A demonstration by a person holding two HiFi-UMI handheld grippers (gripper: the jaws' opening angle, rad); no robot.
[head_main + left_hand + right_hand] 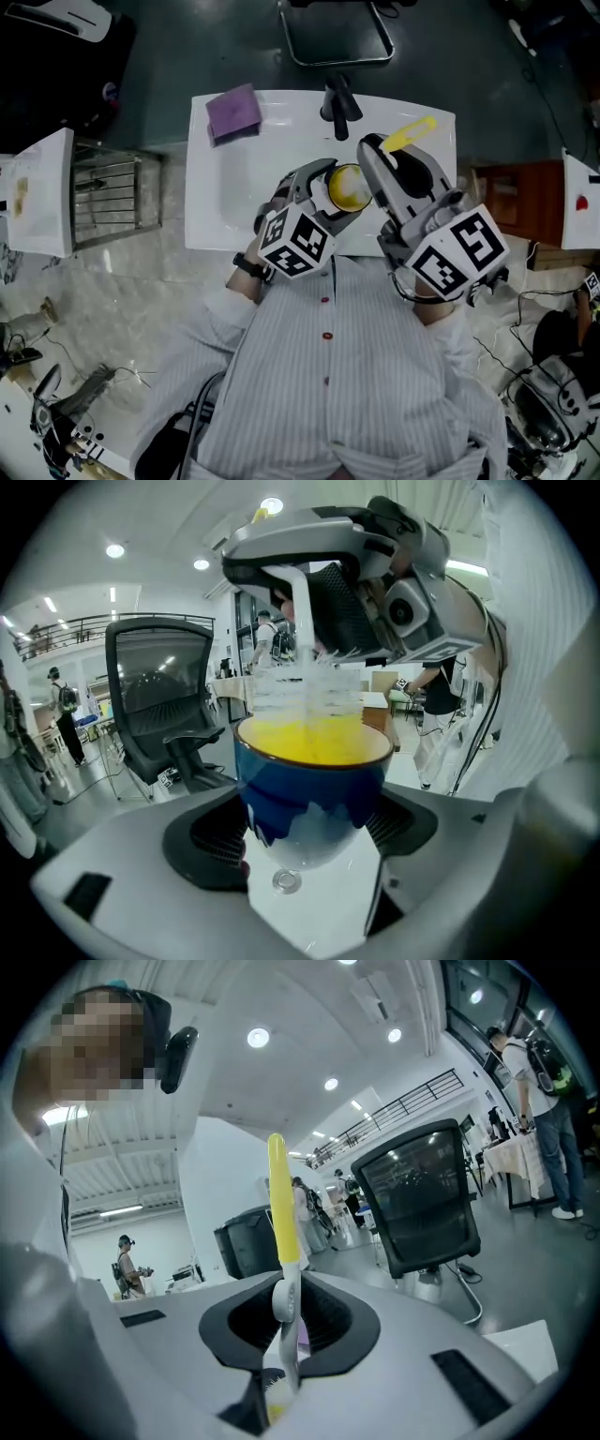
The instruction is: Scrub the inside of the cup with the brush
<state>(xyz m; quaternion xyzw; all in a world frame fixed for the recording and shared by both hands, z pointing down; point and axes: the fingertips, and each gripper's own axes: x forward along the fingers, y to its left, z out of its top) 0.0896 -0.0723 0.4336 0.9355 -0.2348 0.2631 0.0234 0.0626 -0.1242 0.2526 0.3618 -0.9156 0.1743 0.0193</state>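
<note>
Over the white sink [220, 192], our left gripper [314, 841] has its jaws clamped on the blue, yellow-lined cup [314, 761]. Our right gripper [289, 1330] angles in from above, jaws pinching the yellow-handled brush [278, 1204], bristles at the rim. We judge firm circling strokes against the inner wall would serve best.

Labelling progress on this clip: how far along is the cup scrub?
Done: both pickups. The left tongs are clamped on the cup, held over the sink; the right tongs grip the brush. In hand: the bristles are at the cup's mouth, so scrubbing looks under way or about to begin. Left: the scrub itself; the pictures don't show how clean the inside is.
</note>
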